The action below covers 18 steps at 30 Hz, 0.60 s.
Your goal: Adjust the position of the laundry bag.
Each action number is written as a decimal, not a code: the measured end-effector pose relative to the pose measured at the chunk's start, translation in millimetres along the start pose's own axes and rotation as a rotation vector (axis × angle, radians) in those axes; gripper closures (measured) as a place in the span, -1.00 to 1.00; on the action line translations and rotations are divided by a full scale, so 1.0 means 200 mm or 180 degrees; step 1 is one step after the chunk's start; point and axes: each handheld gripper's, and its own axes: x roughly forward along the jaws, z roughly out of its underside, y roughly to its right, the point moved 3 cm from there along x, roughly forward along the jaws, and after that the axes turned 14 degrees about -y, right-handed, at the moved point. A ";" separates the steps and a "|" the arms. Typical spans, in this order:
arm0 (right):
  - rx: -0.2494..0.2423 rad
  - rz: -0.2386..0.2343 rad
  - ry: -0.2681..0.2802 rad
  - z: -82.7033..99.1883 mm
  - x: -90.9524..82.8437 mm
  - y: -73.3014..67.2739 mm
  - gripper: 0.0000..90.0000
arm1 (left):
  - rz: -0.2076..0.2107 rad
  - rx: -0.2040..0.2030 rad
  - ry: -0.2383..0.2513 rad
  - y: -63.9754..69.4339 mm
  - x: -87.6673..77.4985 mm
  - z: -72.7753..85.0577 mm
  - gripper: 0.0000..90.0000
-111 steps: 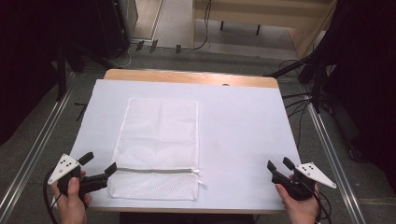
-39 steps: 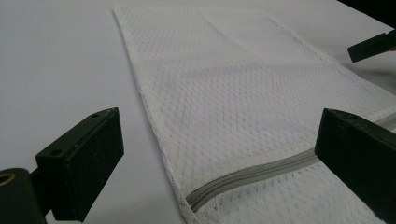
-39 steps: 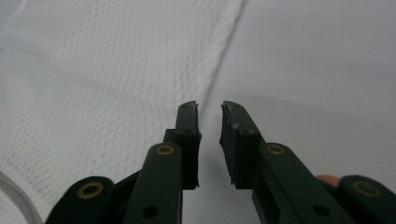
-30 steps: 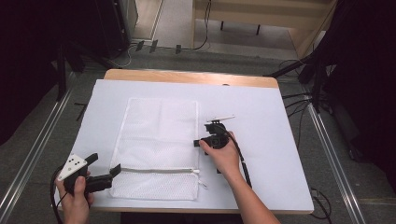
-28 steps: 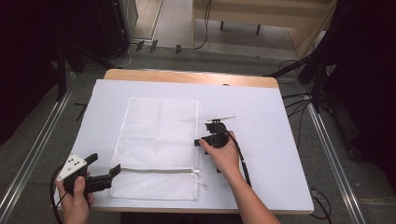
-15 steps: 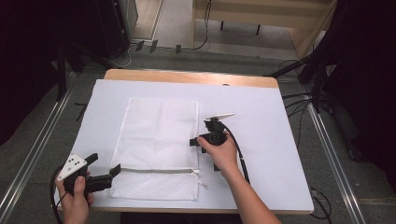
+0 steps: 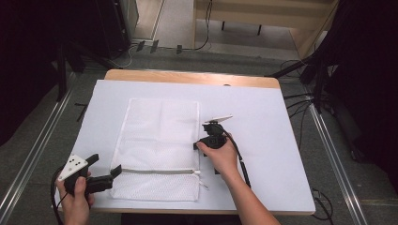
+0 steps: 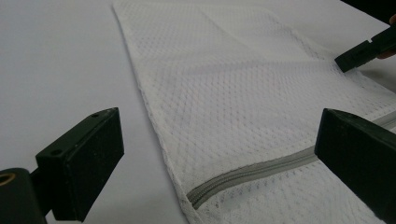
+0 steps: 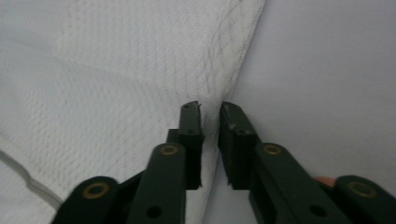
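A white mesh bag (image 7: 159, 140) lies flat on the table, its grey zipper (image 7: 155, 171) running across the near end. My right gripper (image 7: 199, 143) sits at the bag's right edge. In the right gripper view its jaws (image 9: 210, 109) have just been closing and now pinch that edge of the bag (image 9: 116, 70), which puckers at the tips. My left gripper (image 7: 105, 164) stands open at the near left corner. Its wide-apart jaws (image 8: 215, 154) straddle the zipper's end (image 8: 252, 172) without touching the mesh (image 8: 243, 93). The right gripper's jaw tip (image 8: 364, 49) shows at far right.
The white table cover (image 7: 263, 108) has bare room to the right and left of the bag. A wooden edge (image 7: 187, 77) runs along the far side. Cables and dark stands lie on the floor beyond and to the right.
The right hand came from the table's near right corner to the bag's right edge, then slid slightly toward the bag. The left gripper stayed put.
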 end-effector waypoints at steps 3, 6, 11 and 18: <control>-0.0075 0.0018 0.0040 0.01 0.00 0.00 1.00 | 0.0007 -0.0005 0.0001 0.00 0.00 0.00 -0.97; -0.0111 0.0089 0.0071 0.02 -0.02 0.02 1.00 | 0.0027 -0.0005 0.0004 0.00 0.00 0.00 -0.97; -0.0117 0.0180 0.0190 0.05 -0.12 0.10 1.00 | 0.0016 -0.0008 -0.0019 0.01 0.01 0.00 -0.97; 0.0025 0.0175 0.0311 0.10 -0.23 0.29 1.00 | 0.0019 -0.0044 -0.0002 0.01 0.00 0.00 -0.97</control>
